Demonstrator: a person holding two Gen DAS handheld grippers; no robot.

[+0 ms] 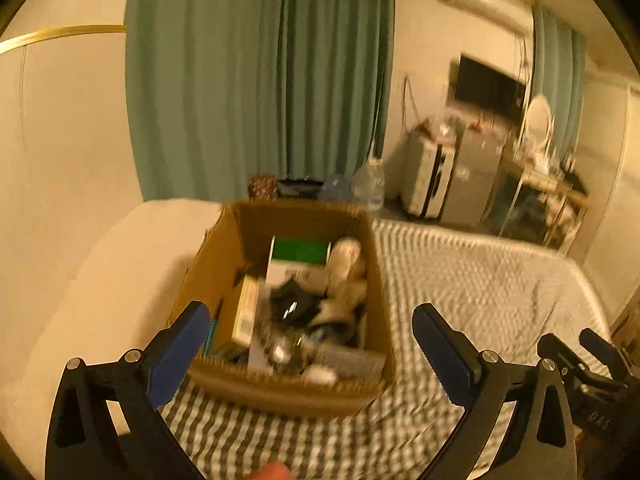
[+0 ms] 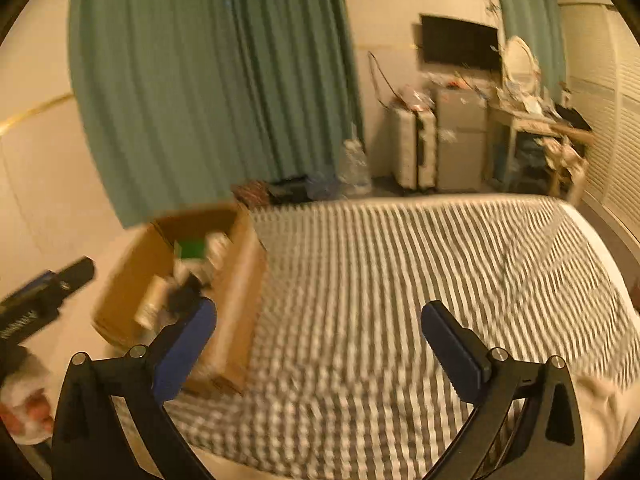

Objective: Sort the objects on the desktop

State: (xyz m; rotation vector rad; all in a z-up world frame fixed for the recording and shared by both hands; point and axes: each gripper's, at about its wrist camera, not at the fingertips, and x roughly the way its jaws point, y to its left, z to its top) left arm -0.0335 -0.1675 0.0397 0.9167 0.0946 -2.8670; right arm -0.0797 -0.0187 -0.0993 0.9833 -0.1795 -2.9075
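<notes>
Left wrist view: the left gripper (image 1: 310,326) hangs with its blue pads spread wide and nothing between them, aimed down into the cardboard box (image 1: 256,390).
Box place: it stands on the checked bedcover (image 1: 480,280), near the cover's left edge, beside the pale bare stretch of bed.
Box contents: a green-and-white carton (image 1: 298,260), a yellowish packet (image 1: 246,312), something black and glossy (image 1: 294,306), and a pale bundle (image 1: 346,276), all jumbled and blurred.
Box axis: its long side runs away from the grippers toward the green curtain (image 1: 256,80); the mouth faces up.
Carton axis: leans upright against the far wall, green end uppermost.
Right wrist view: the right gripper (image 2: 318,322) is also spread and carrying nothing, over bare cover to the right of the box (image 2: 236,280).
Step in hand: my guess is either things are all gathered into the box, or they wait there to be taken out and sorted; this scene fits both.
Next move: not settled; any reach inside would need a narrow, steep entry among crowded items.
</notes>
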